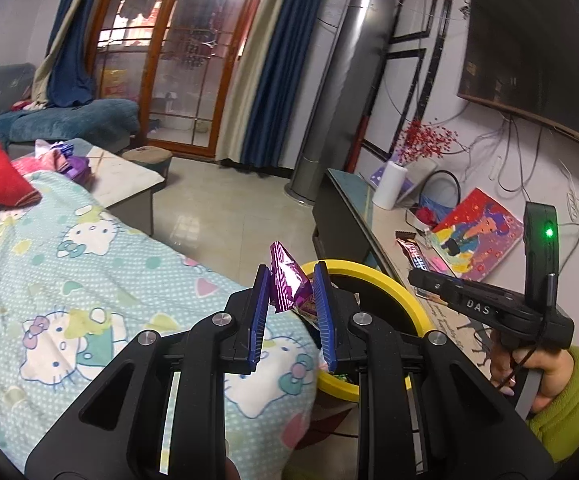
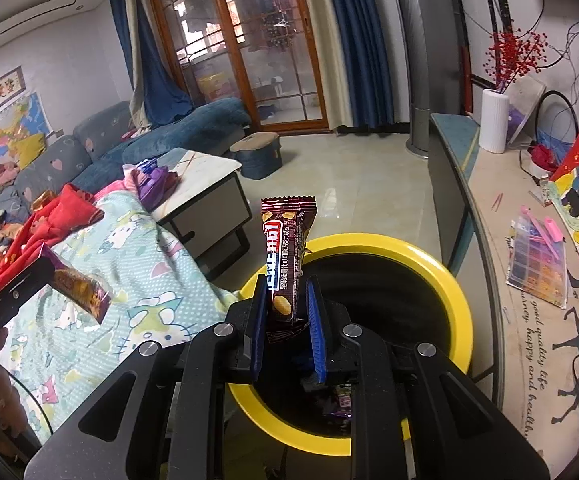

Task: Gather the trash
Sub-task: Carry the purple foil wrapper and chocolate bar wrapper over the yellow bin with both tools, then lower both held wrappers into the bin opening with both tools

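My left gripper (image 1: 291, 288) is shut on a shiny purple wrapper (image 1: 287, 280), held just left of the yellow-rimmed bin (image 1: 401, 284). My right gripper (image 2: 287, 300) is shut on a brown chocolate bar wrapper (image 2: 285, 256), held upright over the near left rim of the bin (image 2: 429, 256). The bin is dark inside, with some wrappers at the bottom (image 2: 341, 404). In the left wrist view the right gripper (image 1: 421, 270) holds the brown bar (image 1: 411, 252) beyond the bin. In the right wrist view the left gripper's wrapper (image 2: 81, 284) shows at the left.
A Hello Kitty blanket (image 1: 89, 272) covers the surface left of the bin. A low cabinet (image 2: 529, 320) on the right carries a white vase (image 2: 495, 120), paintings and small items. A coffee table (image 2: 205, 184), a sofa and glass doors lie beyond on the tiled floor.
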Demonstrator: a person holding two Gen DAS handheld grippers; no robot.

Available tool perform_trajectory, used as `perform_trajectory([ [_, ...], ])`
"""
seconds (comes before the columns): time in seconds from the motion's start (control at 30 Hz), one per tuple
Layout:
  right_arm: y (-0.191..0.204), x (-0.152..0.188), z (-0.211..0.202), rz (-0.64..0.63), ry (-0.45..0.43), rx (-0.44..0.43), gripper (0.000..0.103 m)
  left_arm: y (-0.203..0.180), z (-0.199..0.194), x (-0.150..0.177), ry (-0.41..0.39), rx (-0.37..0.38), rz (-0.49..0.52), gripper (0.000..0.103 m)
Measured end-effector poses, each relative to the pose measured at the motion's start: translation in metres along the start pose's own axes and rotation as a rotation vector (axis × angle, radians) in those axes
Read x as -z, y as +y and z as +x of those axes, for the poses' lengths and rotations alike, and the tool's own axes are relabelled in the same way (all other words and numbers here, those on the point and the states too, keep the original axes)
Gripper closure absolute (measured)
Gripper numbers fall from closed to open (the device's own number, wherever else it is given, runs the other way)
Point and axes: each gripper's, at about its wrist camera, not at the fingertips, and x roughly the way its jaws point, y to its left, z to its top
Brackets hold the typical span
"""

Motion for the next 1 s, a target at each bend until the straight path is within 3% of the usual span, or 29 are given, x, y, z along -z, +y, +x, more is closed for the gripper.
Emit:
perform_trajectory([
  [0.57,-0.035,0.013,-0.015,0.057,-0.012,0.071,0.084,-0.048,0.02,0.012,0.044,0.061,0.111,0.087],
  [1.0,-0.054,0.024,-0.013,0.085,0.001,0.091,0.084,-0.069,0.047,0.02,0.083,0.066,0.157,0.086],
])
